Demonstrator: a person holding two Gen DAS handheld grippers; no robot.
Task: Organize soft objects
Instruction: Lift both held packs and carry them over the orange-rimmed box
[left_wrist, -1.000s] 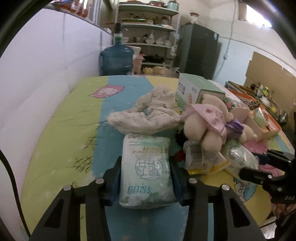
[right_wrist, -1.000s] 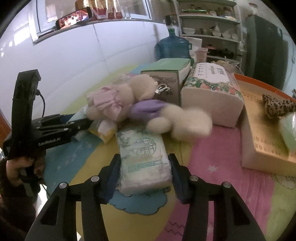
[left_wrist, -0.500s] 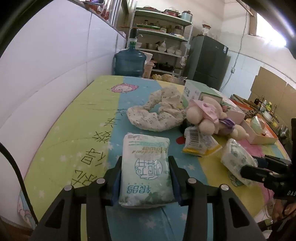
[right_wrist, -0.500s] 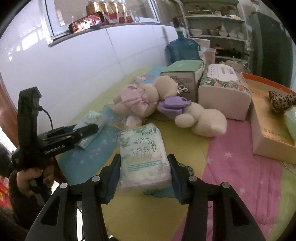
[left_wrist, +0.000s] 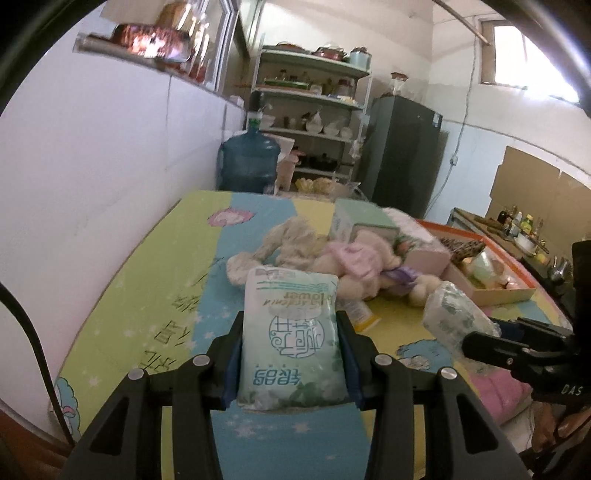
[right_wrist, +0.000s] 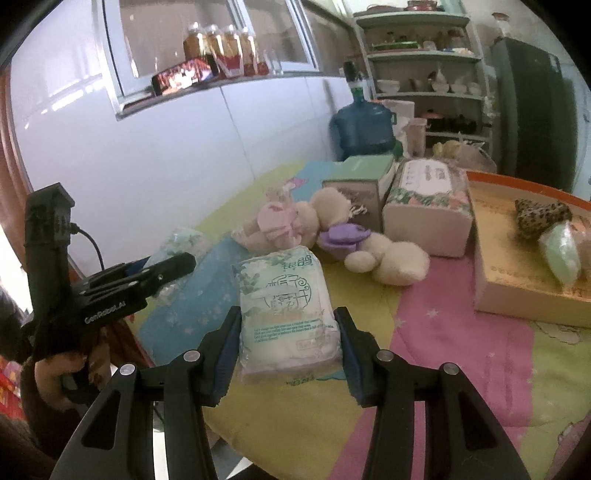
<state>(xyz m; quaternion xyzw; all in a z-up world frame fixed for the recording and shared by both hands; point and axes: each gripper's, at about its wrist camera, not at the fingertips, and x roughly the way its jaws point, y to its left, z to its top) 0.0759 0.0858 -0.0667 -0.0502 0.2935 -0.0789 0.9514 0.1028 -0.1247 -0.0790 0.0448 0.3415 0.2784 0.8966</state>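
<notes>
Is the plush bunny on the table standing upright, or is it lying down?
Lying down. The plush bunny rests on its side on the table, its feet stretched toward the pink stripe, its head beside the green box.

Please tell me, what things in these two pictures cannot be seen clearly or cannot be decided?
- Left wrist view: the left tissue pack hides the mat under it and part of the plush toy.
- Left wrist view: the plush toy and green box are motion-blurred; the print is unreadable.
- Right wrist view: the small print on the right tissue pack is too small.
- Right wrist view: the cardboard tray is cut off by the edge.
</notes>
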